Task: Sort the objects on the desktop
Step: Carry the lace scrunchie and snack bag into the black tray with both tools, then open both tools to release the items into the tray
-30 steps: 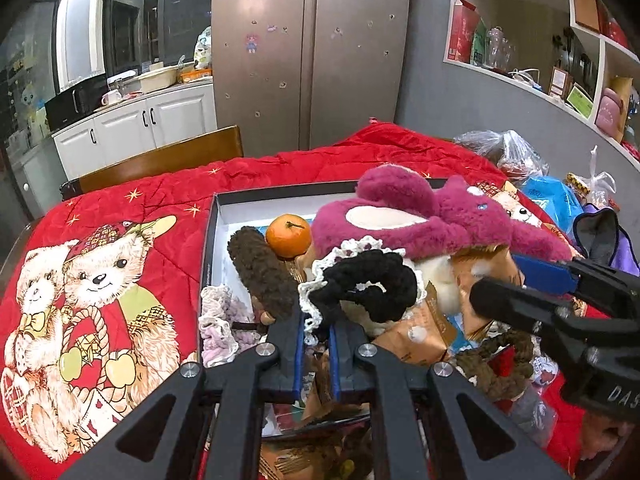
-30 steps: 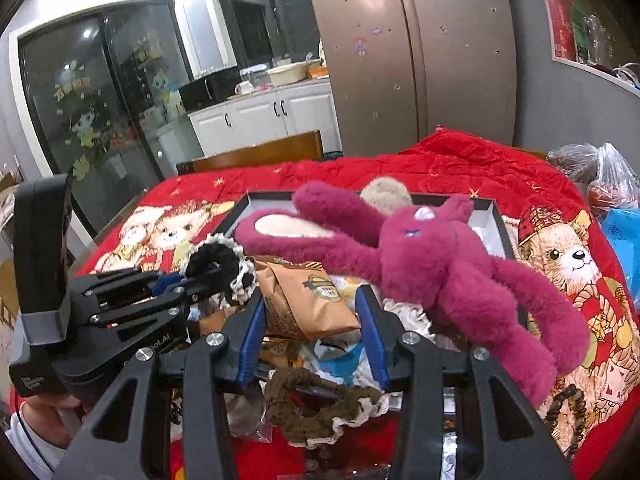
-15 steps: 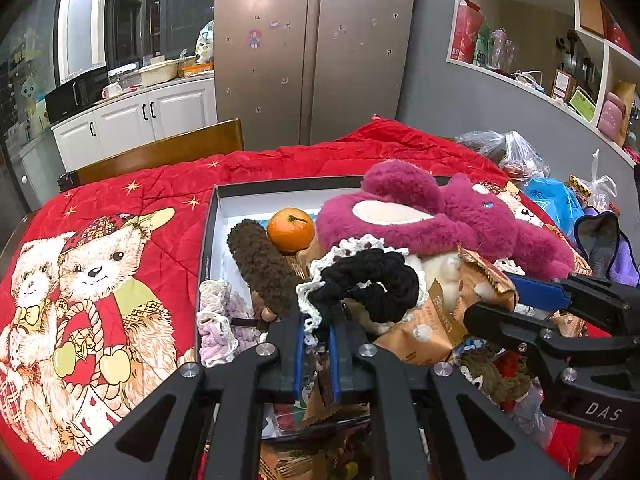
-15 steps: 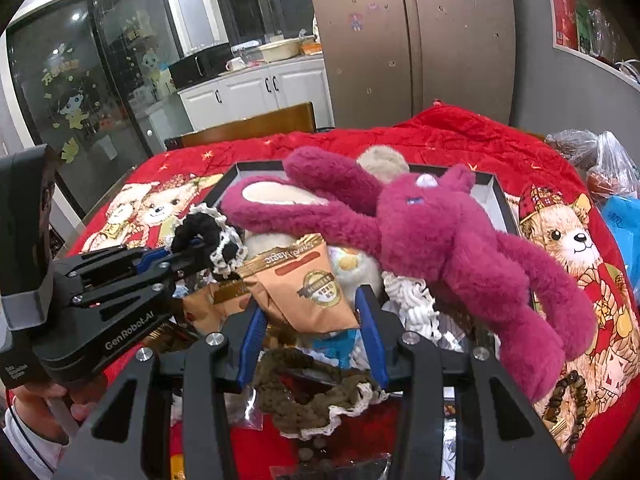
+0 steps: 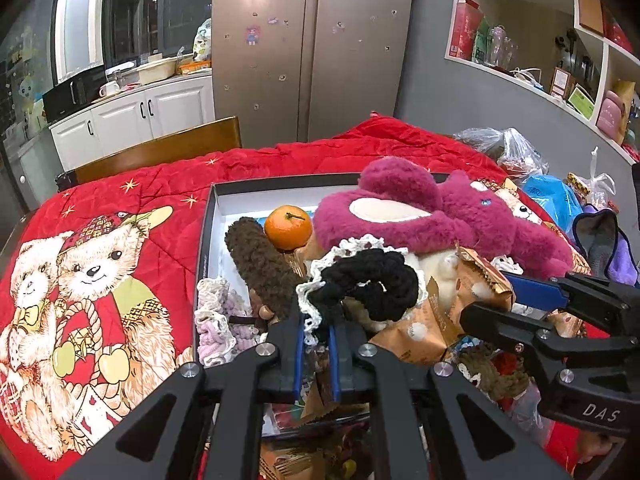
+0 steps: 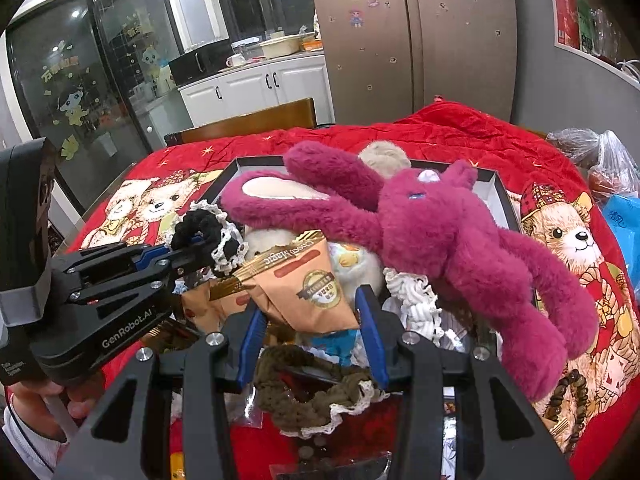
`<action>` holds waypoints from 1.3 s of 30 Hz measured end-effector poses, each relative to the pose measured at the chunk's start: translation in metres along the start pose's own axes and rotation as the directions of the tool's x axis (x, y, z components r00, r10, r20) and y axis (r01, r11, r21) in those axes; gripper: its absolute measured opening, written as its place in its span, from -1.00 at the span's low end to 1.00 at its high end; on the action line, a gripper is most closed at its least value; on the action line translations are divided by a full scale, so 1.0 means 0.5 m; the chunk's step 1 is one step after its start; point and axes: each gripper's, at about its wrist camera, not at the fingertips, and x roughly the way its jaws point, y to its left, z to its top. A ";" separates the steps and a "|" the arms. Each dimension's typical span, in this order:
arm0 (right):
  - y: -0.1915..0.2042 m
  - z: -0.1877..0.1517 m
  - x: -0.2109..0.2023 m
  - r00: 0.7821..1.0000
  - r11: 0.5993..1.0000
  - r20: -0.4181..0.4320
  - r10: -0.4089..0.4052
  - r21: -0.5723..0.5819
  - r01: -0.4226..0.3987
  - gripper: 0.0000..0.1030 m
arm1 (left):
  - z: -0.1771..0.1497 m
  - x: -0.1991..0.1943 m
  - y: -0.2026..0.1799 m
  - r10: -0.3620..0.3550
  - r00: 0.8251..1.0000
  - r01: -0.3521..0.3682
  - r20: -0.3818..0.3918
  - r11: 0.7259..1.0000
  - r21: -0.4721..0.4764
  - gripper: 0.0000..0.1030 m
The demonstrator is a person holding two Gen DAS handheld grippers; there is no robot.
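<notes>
My left gripper is shut on a black scrunchie with white lace trim, held up over the box; the same gripper and scrunchie show at the left of the right wrist view. My right gripper is shut on an orange snack packet, lifted above the pile. From the left wrist view that gripper comes in from the right with the packet. Below lies a black-rimmed white box holding a magenta plush toy, an orange and a brown fuzzy scrunchie.
A red bear-print cloth covers the table. A brown lace-edged scrunchie lies near the front under the right gripper. Plastic bags and a blue bag crowd the right edge. A wooden chair back stands behind the table.
The right gripper with the snack packet has shifted slightly leftward toward the left gripper. The left gripper has kept still with the black scrunchie.
</notes>
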 end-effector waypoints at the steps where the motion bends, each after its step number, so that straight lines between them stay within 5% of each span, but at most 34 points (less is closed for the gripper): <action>1: -0.002 -0.001 -0.001 1.000 1.000 -0.001 0.009 0.007 -0.009 -0.12 | 0.000 0.000 -0.001 0.001 1.000 -0.001 0.001 1.000 0.002 -0.81; 12: 0.001 0.003 -0.003 1.000 1.000 0.007 0.013 -0.003 -0.013 -0.09 | 0.006 -0.011 -0.003 0.004 1.000 -0.004 0.013 1.000 0.000 -0.67; 14: 0.004 0.005 -0.009 1.000 1.000 0.012 0.011 -0.018 -0.010 -0.05 | 0.009 -0.019 -0.004 0.002 1.000 -0.002 0.018 1.000 -0.002 0.01; 19: 0.005 0.014 -0.036 0.998 1.000 0.057 0.013 -0.020 -0.012 0.35 | 0.015 -0.040 0.001 0.000 0.998 0.003 0.061 0.999 -0.042 0.44; 28: 0.016 0.026 -0.065 0.994 0.999 0.105 -0.013 -0.039 0.017 0.78 | 0.022 -0.042 0.014 -0.023 0.999 0.026 0.043 0.996 -0.084 0.51; 39: 0.019 0.024 -0.059 0.994 0.996 0.100 -0.045 -0.067 0.052 0.99 | 0.023 -0.041 0.014 0.007 0.999 -0.005 0.036 0.999 -0.052 0.52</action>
